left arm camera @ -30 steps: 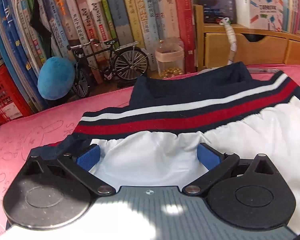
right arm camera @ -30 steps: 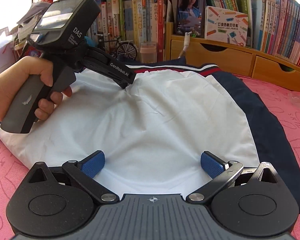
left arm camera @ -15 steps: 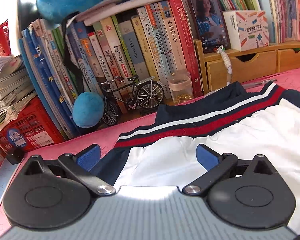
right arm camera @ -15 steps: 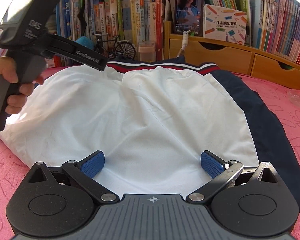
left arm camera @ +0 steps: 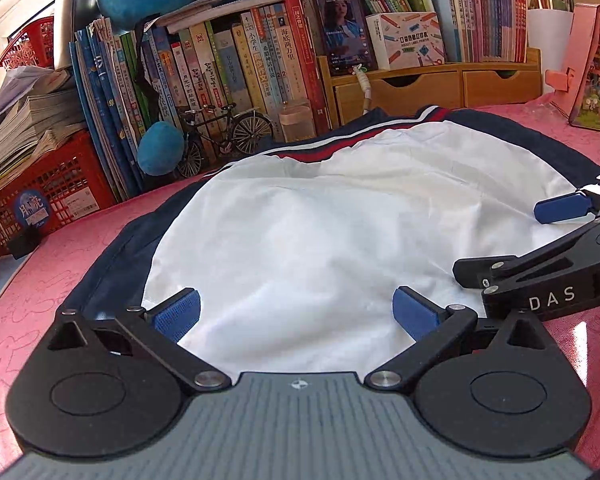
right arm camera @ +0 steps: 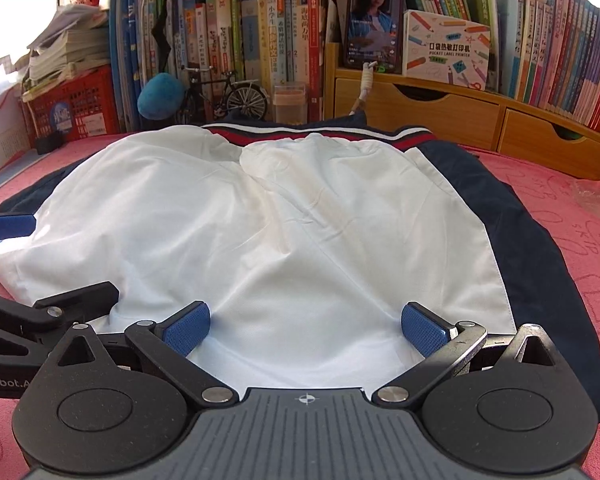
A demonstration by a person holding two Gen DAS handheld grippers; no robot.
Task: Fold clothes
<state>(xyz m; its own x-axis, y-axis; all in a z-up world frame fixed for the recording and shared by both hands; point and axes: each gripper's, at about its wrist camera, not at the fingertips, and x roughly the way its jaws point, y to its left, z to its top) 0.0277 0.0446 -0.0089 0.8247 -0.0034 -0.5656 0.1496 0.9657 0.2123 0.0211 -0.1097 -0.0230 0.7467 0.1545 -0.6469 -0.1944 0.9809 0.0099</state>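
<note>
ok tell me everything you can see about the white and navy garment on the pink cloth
The garment lies spread out, a little rumpled, on the pink cloth. Its broad middle is thin white woven-looking fabric with soft creases and a raised fold running toward the far edge. Navy panels border both sides, and a red, white and navy striped band crosses the far end near the books. The left gripper and right gripper, jaws wide apart, sit at its near edge, gripping nothing.

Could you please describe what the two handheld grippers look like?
Both the left gripper and right gripper share a ribbed grey body, black linkage arms with silver rivets, round black discs, and blue textured finger pads. White "DAS" lettering marks the right one's side.
</note>
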